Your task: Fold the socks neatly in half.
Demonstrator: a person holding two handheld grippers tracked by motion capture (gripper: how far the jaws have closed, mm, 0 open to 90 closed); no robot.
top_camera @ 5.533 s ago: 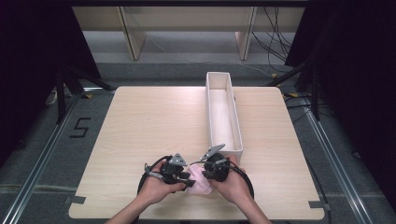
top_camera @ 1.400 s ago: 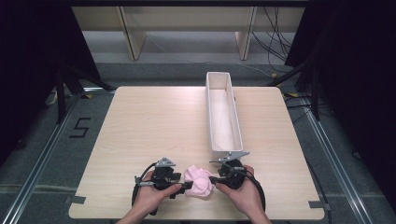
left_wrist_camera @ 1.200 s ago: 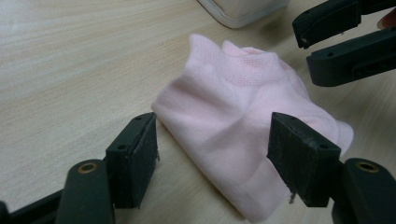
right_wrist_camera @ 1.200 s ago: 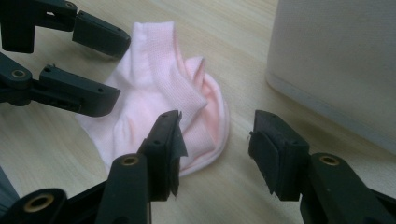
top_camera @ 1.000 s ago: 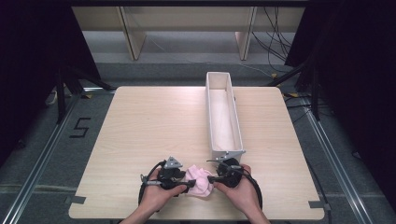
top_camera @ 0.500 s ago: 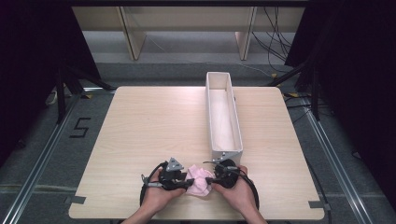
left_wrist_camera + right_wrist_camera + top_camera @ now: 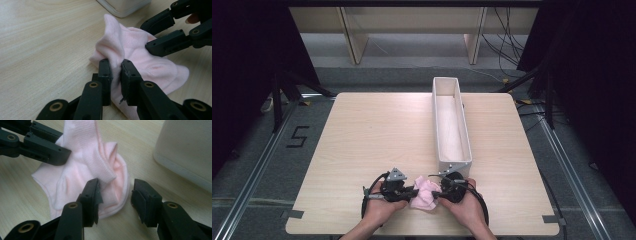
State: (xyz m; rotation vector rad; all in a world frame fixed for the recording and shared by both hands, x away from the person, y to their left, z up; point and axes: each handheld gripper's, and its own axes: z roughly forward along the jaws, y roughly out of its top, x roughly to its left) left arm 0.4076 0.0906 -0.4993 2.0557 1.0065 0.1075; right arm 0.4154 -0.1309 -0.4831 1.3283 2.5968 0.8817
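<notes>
**Pink sock pinched beside the white tray**

While the crumpled pale pink knitted sock (image 7: 424,194) lay on the light wooden surface (image 7: 377,130) just in front of the near end of the long white rectangular tray (image 7: 451,125), both tools worked at it. To the sock's left, the left tool (image 7: 115,72) had just been closing and pinched a raised fold of fabric. To the sock's right, the right tool (image 7: 115,195) had been narrowing, its jaws apart around the folded cuff, one pad touching it.

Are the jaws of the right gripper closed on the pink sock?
No, the right gripper stands open around an edge of the pink sock.
</notes>
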